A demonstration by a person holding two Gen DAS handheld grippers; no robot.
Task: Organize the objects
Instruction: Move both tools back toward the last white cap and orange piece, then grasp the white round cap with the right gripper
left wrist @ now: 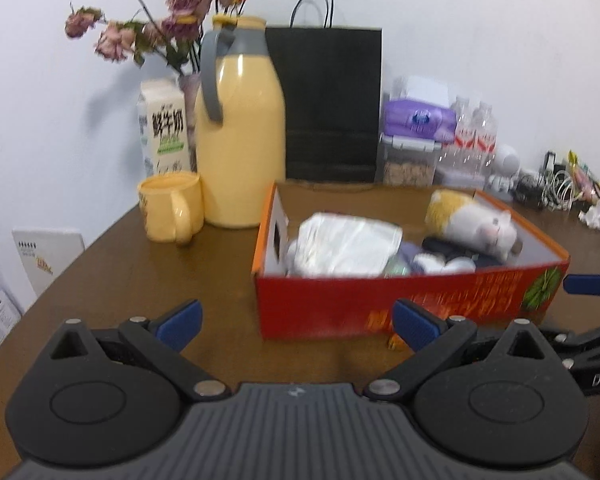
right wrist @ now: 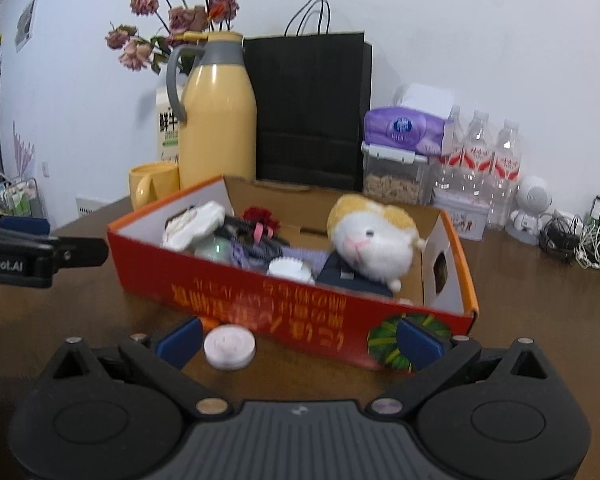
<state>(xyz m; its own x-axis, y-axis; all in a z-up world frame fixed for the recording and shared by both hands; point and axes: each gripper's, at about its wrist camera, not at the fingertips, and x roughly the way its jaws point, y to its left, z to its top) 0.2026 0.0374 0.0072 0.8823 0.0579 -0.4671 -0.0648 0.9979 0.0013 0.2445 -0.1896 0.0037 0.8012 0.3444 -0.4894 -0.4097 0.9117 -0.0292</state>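
Note:
A red and orange cardboard box (left wrist: pixel 400 300) (right wrist: pixel 300 300) sits on the brown table. Inside lie a plush hamster (left wrist: pixel 476 220) (right wrist: pixel 374 236), a white plastic packet (left wrist: pixel 348 248), a red flower (right wrist: pixel 260 216), dark items and a small white jar (right wrist: pixel 290 269). A round white-pink puck (right wrist: pixel 230 347) rests on the table just in front of the box. My right gripper (right wrist: pixel 300 342) is open, the puck lying between its blue pads nearer the left one. My left gripper (left wrist: pixel 298 326) is open over bare table at the box's left front corner, holding nothing.
A yellow thermos jug (left wrist: pixel 240 136), yellow mug (left wrist: pixel 172 208), milk carton (left wrist: pixel 164 128), dried flowers (left wrist: pixel 160 28) and black paper bag (left wrist: pixel 332 104) stand behind the box. Tissue pack (right wrist: pixel 408 128), food container (right wrist: pixel 396 176), water bottles (right wrist: pixel 480 160), a white figurine (right wrist: pixel 532 208) and cables (right wrist: pixel 580 240) line the back right.

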